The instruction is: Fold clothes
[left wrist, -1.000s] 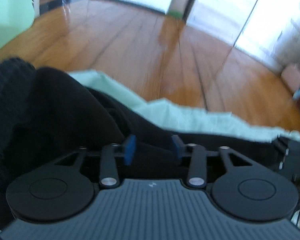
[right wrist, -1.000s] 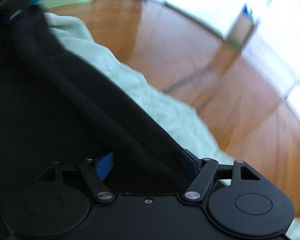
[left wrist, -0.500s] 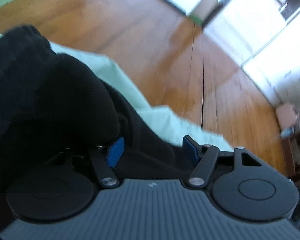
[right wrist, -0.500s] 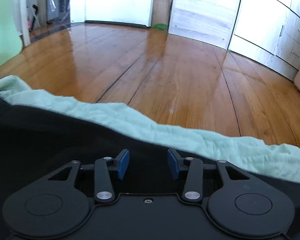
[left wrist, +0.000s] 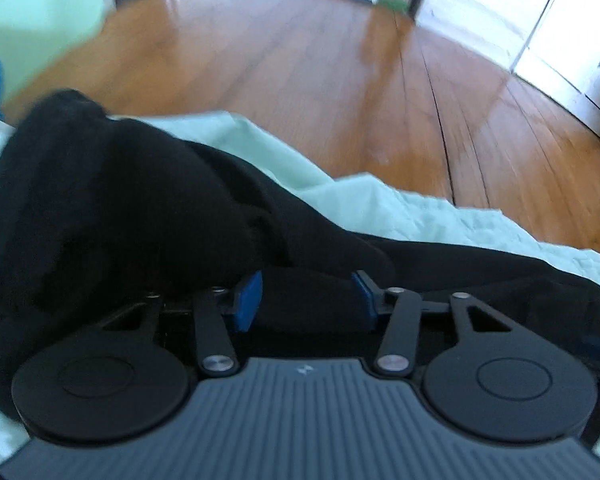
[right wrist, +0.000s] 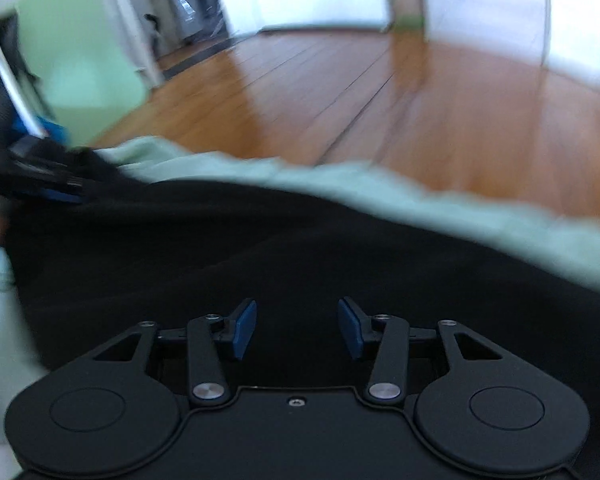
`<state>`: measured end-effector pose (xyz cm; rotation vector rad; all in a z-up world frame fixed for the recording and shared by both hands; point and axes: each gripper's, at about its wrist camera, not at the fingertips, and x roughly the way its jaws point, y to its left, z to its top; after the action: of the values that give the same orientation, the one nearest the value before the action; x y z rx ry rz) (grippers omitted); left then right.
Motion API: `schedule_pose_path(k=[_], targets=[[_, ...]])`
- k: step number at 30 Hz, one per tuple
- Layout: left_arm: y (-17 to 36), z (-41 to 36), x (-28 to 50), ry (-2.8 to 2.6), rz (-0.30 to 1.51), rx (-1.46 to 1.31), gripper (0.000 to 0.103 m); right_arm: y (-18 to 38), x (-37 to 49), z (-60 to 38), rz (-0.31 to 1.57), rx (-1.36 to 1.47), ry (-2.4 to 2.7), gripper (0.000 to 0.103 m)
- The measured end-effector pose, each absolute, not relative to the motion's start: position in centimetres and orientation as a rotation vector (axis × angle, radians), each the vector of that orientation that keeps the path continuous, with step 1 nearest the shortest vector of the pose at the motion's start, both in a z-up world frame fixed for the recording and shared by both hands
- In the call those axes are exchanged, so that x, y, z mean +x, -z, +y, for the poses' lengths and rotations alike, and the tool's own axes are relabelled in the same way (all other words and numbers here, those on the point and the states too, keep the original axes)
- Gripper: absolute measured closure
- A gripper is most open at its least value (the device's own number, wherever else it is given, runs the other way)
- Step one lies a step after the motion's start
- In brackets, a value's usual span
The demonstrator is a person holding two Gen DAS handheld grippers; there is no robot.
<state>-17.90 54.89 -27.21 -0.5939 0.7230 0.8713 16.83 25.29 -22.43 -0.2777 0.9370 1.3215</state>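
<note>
While both views are smeared with blur, I read them like this:

Risk: I think the left gripper (left wrist: 306, 300) could pinch only a thin fold of the black garment (left wrist: 112, 216) and lose it on the lift, because the bunched cloth hides how much lies between the pads.
Second risk: my right gripper (right wrist: 296, 330) may catch nothing, or drag the pale green sheet (right wrist: 440, 208) along if it dips too far.
Left gripper state: jaws closing, black cloth between the blue pads; I cannot tell whether they press it yet.
Right gripper state: jaws opening, pads apart over flat black cloth, nothing held.
Garment place: spread on the sheet, filling the lower half of both frames, heaped at left in the left view.
Beyond: wooden floor (left wrist: 340, 80) across the upper frame.
</note>
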Motion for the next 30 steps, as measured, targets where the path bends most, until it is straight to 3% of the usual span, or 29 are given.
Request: schedule_pose_path(k=[1, 4, 8, 12, 18, 20, 30], targets=[[27.3, 54.7, -18.5, -0.895, 0.704, -0.592, 0.058, 22.5, 16.4, 25.2, 0.977, -0.238, -1.356, 0.044], [27.9, 55.6, -20.7, -0.982, 0.635, -0.678, 0.088, 23.0, 14.9, 25.8, 1.029, -0.248, -1.378, 0.042], [27.5, 57.3, -23.8, -0.962, 0.509, -0.845, 0.088, 24.1, 12.7, 26.6, 1.007, -0.352, -1.38, 0.041], [26.3, 57.5, -23.6, -0.903, 0.503, -0.788, 0.086, 26.0, 11.1, 26.8, 0.954, -0.493, -1.36, 0.035], [23.4, 56.6, -25.6, -0.866, 0.333, -0.775, 0.082, 27.0, 11.5, 26.1, 0.957, -0.458, -1.372, 0.033], [23.4, 56.9, -24.4, -0.767, 0.369, -0.793, 0.075, 27.1, 11.5, 26.3, 0.959, -0.469, -1.378, 0.033], [28.9, 61.3, -15.8, -0.658, 0.78, -0.838, 0.072, 26.5, 10.5, 26.5, 0.935, -0.456, -1.333, 0.033]])
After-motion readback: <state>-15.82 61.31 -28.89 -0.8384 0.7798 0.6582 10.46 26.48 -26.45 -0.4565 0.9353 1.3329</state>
